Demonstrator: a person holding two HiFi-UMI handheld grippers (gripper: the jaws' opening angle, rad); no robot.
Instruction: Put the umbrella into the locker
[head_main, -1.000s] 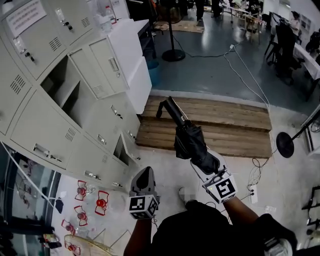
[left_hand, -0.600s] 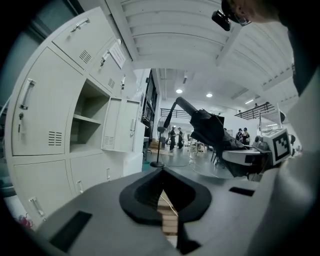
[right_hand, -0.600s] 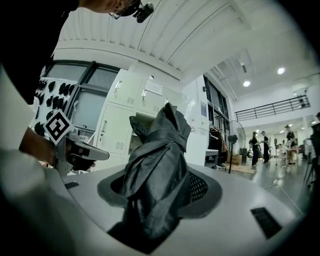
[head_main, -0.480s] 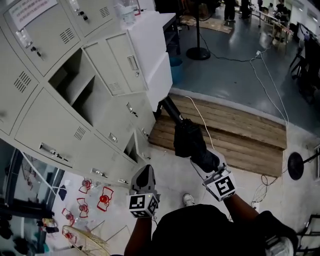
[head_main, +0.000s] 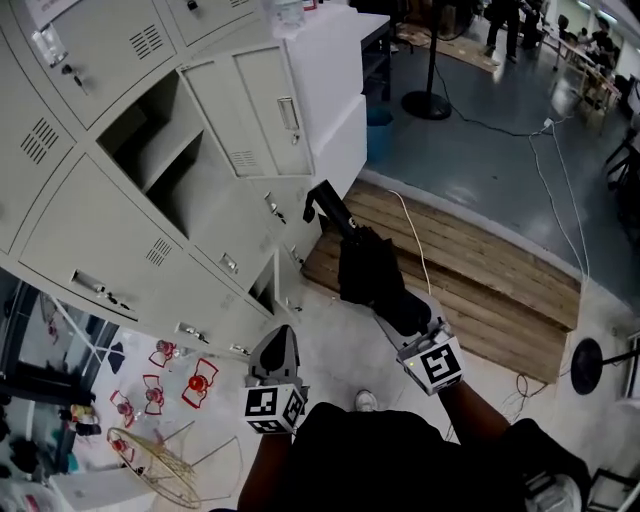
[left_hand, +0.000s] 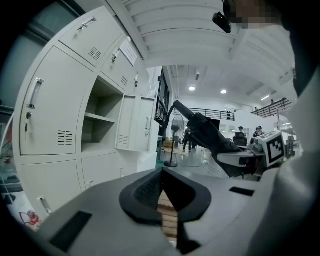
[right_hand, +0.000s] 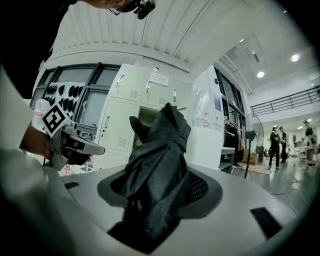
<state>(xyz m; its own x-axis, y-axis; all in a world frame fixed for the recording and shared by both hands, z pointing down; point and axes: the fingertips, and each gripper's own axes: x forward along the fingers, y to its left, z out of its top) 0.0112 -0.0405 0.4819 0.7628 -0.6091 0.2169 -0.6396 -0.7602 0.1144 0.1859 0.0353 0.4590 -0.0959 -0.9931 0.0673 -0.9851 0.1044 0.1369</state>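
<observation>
Umbrella (head_main: 366, 268) in right claw (head_main: 398, 306) is now nearer the open locker (head_main: 165, 160).

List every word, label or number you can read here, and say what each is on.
Nothing here can be read.
White paper notice on a grey metal locker door: print too small and blurred.
Black-and-white square markers: patterns only, no letters or numbers.
</observation>
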